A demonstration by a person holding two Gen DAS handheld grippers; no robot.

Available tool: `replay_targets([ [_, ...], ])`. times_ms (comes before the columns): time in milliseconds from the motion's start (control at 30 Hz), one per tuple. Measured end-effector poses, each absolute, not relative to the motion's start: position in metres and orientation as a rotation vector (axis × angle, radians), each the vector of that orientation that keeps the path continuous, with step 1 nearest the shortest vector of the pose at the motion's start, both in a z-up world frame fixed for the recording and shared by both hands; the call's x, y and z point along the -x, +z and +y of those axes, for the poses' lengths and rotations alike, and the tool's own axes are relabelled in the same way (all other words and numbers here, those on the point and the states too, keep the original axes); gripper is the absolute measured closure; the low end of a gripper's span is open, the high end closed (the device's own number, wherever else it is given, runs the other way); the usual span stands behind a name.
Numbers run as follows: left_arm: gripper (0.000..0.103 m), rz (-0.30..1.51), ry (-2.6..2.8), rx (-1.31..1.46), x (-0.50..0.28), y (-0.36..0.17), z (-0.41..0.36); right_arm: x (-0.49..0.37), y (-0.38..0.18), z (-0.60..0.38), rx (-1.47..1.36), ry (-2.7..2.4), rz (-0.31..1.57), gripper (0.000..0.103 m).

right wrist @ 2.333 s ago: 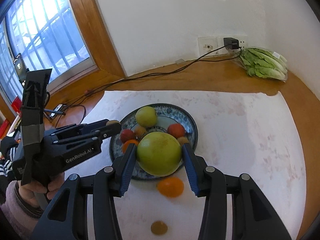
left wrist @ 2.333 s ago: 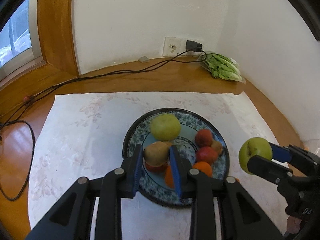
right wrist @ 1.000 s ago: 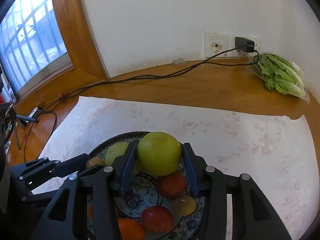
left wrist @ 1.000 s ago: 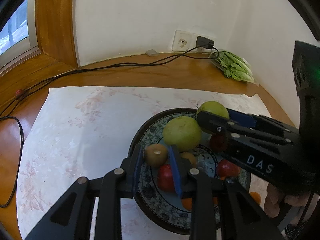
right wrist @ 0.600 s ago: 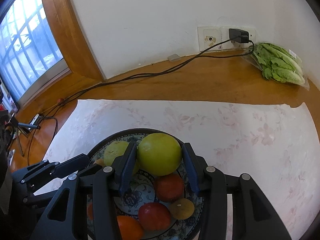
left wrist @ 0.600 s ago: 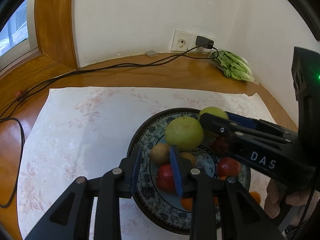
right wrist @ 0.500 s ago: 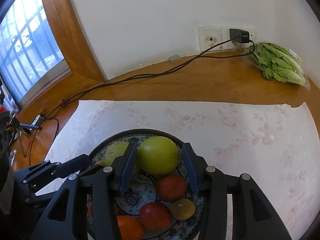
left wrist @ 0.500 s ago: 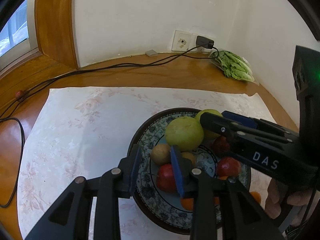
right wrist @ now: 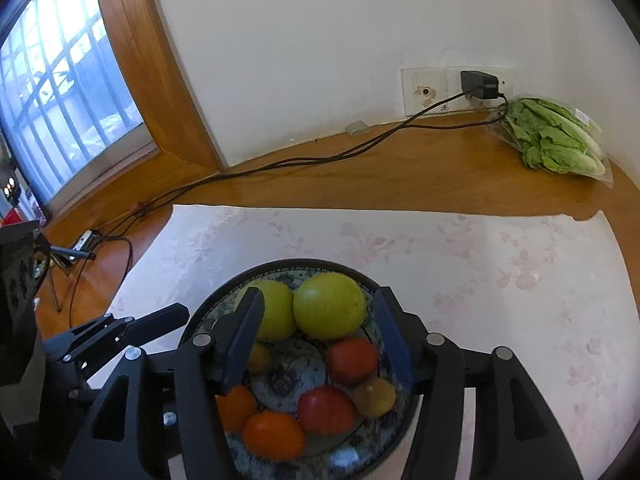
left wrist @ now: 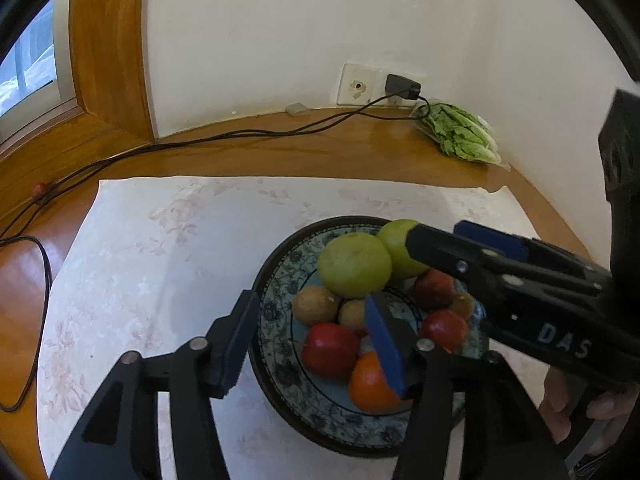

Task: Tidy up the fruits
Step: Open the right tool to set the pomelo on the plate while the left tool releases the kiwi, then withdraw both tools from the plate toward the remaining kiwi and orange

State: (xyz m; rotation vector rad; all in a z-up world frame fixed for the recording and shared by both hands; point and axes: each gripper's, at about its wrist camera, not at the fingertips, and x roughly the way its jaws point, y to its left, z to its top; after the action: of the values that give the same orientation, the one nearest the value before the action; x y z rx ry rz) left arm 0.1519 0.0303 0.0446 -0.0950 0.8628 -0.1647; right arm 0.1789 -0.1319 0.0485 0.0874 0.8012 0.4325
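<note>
Both grippers are over the blue-patterned plate (right wrist: 224,300) and neither one has anything in it. The right gripper (right wrist: 318,332) has its jaws spread wide, with the big green fruit (right wrist: 329,306) sitting in the plate just ahead of and between the fingertips, clear of both pads. A second green fruit (right wrist: 276,312) is touching it on the left, partly behind the right gripper's left finger. Below the right gripper there are two red fruits (right wrist: 352,360), a small brownish one (right wrist: 374,396) and a couple of oranges (right wrist: 274,434), all lying in the plate.

The left gripper (left wrist: 312,340) is wide open too, hovering over the near-left side of the plate (left wrist: 280,368). Its left finger hangs outside the rim over the floral cloth (left wrist: 160,248), and its right finger is above the orange (left wrist: 368,384). A red fruit (left wrist: 330,350) and a brown kiwi-like fruit (left wrist: 314,304) sit in the plate between its fingers.

Off beyond both grippers, a bag of lettuce (right wrist: 556,138) lies in the corner by the wall socket (right wrist: 426,90), with a black cable (right wrist: 320,156) running along the wooden table (right wrist: 360,188).
</note>
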Motion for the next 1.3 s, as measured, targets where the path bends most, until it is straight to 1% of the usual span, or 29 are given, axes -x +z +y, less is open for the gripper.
replay_targets([
  [133, 0.039, 0.867, -0.174, 0.099, -0.141, 0.051, 0.030, -0.164, 0.053, -0.144, -0.113, 0.432, 0.814, 0.044],
  [267, 0.039, 0.862, -0.180, 0.078, -0.128, 0.059, 0.025, -0.147, 0.056, -0.156, -0.097, 0.401, 0.822, 0.044],
  [867, 0.038, 0.871, -0.217, 0.086, -0.073, 0.072, 0.006, -0.075, 0.058, -0.200, -0.127, 0.373, 0.854, 0.044],
  [1300, 0.038, 0.922, -0.301, 0.059, -0.042, 0.060, -0.032, -0.050, 0.042, -0.234, -0.170, 0.334, 0.878, 0.044],
])
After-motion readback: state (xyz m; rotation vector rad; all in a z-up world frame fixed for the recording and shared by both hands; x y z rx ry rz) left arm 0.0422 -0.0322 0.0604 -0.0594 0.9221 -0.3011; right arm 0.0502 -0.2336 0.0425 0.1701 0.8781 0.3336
